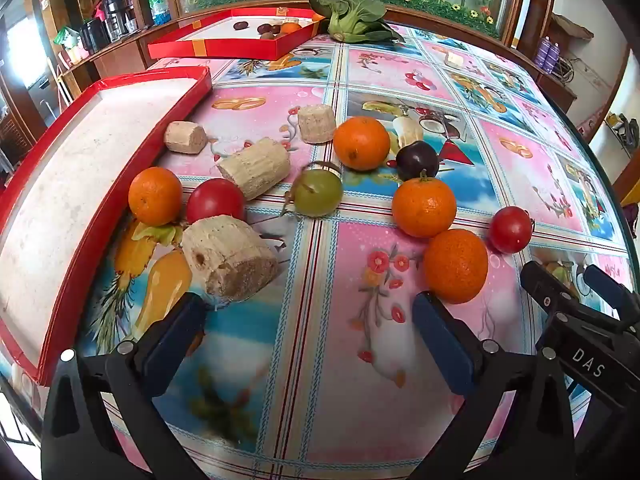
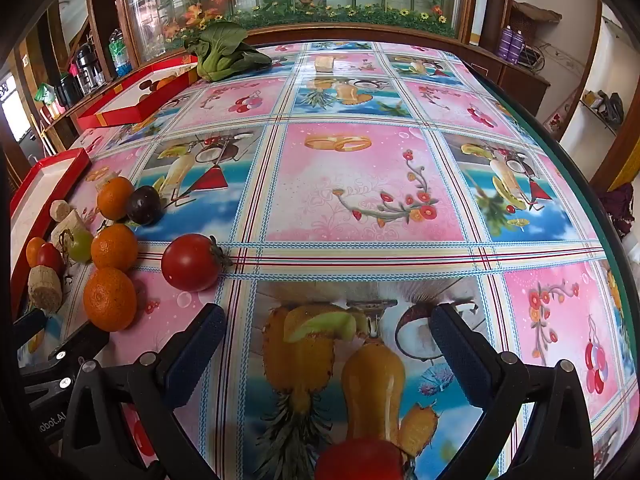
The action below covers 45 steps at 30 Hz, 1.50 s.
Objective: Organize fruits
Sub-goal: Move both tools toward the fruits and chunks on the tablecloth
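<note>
Left wrist view is showing the glossy fruit-print tabletop (image 1: 360, 320), with a shallow red cardboard tray with a white floor (image 1: 80, 208) lying along its left edge and holding nothing. Round oranges (image 1: 424, 208), red tomatoes (image 1: 511, 229), a green grape (image 1: 317, 193), a dark plum (image 1: 417, 160) and pale beige cut stalk chunks (image 1: 230, 258) are sitting scattered just beside the tray. The left gripper (image 1: 308, 314) is hovering released; the right gripper (image 2: 324, 326) is likewise gaping over bare cloth, grasping nothing.
</note>
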Each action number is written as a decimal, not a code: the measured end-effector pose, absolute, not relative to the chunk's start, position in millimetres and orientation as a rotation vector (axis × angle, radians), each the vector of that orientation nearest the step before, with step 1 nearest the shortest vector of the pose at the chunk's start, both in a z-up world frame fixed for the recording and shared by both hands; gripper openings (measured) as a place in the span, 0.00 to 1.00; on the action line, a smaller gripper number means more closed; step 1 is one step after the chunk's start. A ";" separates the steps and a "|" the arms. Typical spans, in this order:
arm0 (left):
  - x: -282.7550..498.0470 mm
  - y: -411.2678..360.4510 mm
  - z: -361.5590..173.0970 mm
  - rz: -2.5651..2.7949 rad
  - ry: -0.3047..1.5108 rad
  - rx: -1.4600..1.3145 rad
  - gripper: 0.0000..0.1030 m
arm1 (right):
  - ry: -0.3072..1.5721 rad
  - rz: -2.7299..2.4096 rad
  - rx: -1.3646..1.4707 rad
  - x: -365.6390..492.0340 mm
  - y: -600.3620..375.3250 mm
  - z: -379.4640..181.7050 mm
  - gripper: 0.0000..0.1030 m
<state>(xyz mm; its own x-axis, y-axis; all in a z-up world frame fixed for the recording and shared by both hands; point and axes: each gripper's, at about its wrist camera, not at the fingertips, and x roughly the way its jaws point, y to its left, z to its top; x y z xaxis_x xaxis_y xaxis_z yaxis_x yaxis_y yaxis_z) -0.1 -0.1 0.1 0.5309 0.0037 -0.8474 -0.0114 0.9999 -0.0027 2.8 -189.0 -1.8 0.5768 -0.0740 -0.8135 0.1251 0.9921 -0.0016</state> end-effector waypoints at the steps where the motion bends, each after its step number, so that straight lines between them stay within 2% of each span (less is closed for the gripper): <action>1: 0.0 -0.1 0.0 0.009 1.013 -0.008 1.00 | 0.949 -0.117 0.058 2.8 -189.0 -1.8 1.00; 25: 0.1 -0.3 1.2 -0.038 1.051 0.025 1.00 | 0.933 -0.100 0.048 9.0 -188.0 -5.3 1.00; 28: 2.1 2.8 9.6 -0.059 1.113 0.100 1.00 | 0.995 -0.009 0.028 12.9 -191.9 -0.1 1.00; 30: -3.1 11.1 21.2 -0.066 1.093 0.089 1.00 | 1.021 0.039 0.087 12.2 -201.0 6.3 0.99; 36: -11.0 42.3 50.4 -0.120 1.074 0.033 1.00 | 0.971 0.022 0.129 -30.0 -226.9 39.2 0.99; 45: -16.1 50.9 56.1 -0.214 1.117 0.052 1.00 | 0.969 -0.015 0.188 -53.5 -228.8 55.9 0.99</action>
<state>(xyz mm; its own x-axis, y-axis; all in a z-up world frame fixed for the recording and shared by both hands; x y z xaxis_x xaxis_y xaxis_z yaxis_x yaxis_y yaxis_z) -16.1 50.9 56.1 0.4204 -0.1441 -0.8958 0.1967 0.9783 -0.0651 -53.5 -228.8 55.9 0.5670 0.0717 -0.8206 0.0966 0.9835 0.1527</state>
